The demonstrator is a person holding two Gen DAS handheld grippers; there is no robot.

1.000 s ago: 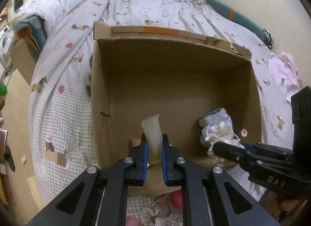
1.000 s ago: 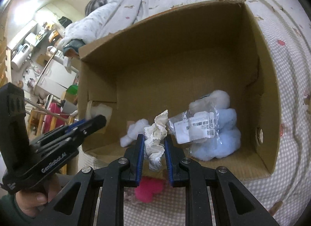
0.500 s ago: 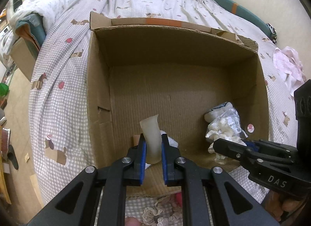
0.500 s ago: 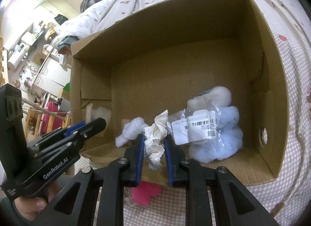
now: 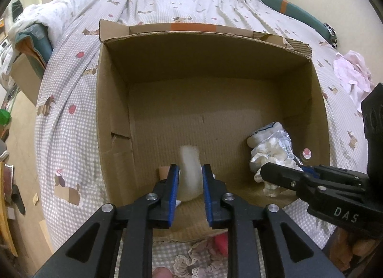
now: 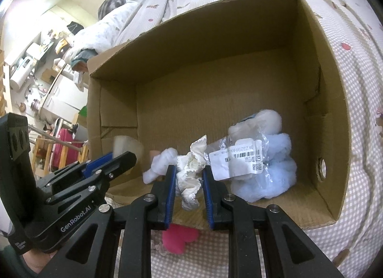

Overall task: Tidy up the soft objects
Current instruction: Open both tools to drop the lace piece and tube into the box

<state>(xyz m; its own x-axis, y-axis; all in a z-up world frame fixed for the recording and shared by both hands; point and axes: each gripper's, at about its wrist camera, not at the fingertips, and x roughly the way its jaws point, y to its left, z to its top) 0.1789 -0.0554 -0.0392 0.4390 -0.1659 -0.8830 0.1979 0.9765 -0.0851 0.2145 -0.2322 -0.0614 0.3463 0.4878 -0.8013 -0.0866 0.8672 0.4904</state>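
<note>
Cardboard box (image 5: 112,110) lies directly below both your tools. Left tool (image 5: 190,177), jaws just eased apart, loosely brackets the upright translucent soft piece (image 5: 190,170) over the near-left floor; right tool (image 6: 189,180) is clamped on cream lace (image 6: 191,172) beside the bagged blue plush (image 6: 270,170).

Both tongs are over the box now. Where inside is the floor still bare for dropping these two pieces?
The cardboard box floor is bare across its middle and far half, up to the back wall and left wall. It is crowded in the near right corner, where the bagged blue plush sits, and along the near edge by the small white plush.
</note>
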